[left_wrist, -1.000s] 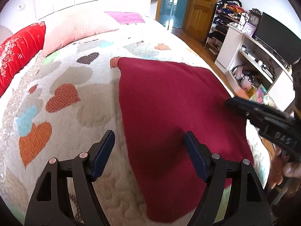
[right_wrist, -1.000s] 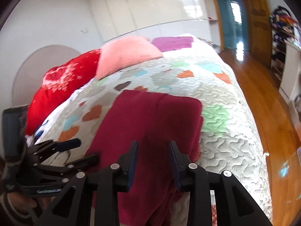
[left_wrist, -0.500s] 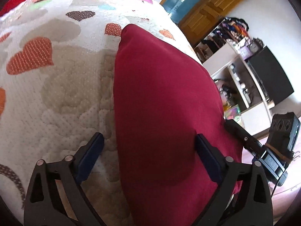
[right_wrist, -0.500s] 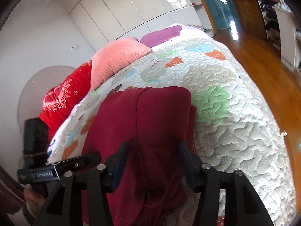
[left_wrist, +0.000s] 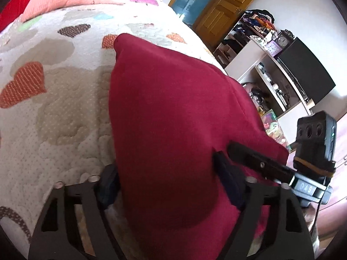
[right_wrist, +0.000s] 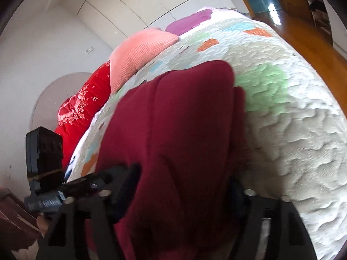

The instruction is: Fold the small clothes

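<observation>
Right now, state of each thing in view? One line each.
Garment: dark red, folded, lying on the quilt, near end between both tongs.
Left tongs: open, straddling the garment's near edge.
Right tongs: open, straddling the garment's near end.
Quilt: spread flat over the bed.
Door: wooden leaf swung open.

**Black gripper frames, blue pads, silver screws**

The left gripper (left_wrist: 169, 186) has a matte black plastic frame with triangular cut-outs, dark blue finger pads (left_wrist: 108, 184) and round silver screw heads along its arms. The right gripper (right_wrist: 182, 192) is built alike: black frame, cut-outs, silver screws. Each carries a black boxy camera block strapped with a tan band; one pale label reads "DAS". A bit of skin shows below the handles.
</observation>
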### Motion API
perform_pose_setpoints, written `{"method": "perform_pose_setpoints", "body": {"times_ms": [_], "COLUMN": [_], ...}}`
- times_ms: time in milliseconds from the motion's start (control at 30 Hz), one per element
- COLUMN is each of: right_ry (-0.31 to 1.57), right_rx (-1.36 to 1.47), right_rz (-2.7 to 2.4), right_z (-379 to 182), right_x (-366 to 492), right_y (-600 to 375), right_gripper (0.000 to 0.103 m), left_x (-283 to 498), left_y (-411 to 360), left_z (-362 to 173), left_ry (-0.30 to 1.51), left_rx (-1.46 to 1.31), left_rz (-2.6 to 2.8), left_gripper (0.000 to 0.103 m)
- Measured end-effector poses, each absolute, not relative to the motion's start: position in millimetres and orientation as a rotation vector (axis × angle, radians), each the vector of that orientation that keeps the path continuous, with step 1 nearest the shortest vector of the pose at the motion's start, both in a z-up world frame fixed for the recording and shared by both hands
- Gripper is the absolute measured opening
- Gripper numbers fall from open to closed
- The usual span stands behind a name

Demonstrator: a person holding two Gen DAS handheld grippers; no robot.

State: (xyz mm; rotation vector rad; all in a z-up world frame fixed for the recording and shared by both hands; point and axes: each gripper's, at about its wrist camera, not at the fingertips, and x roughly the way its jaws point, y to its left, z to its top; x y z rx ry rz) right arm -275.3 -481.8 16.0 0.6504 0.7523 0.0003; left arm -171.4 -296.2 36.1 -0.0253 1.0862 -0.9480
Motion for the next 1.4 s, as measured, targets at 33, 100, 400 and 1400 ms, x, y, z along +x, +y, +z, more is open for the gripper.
{"method": "perform_pose_setpoints", "body": {"times_ms": [33, 100, 400, 1400], "right_ry": [0.749, 0.725, 0.72, 0.775], "right_rx": [0.641, 0.625, 0.65, 0.112], "right_rz": [-0.007, 0.006, 0.214, 0.012], "right_z": [23, 36, 46, 76], "right_x": [-276, -279, -250, -255], "right_y": [-478, -471, -403, -320], "right_gripper": [0.056, 0.049, 0.049, 0.047], "left_x": [-172, -175, -160, -182], "left_y": [-293, -280, -194, -156], "left_z": [41, 56, 72, 77], "left_ry": [1.081, 1.073, 1.032, 0.878], "left_rx": [-0.024, -0.026, -0.005, 0.071], "left_rz": [-0.953, -0.968, -0.767, -0.501], "left_gripper": [0.063, 0.059, 0.059, 0.072]}}
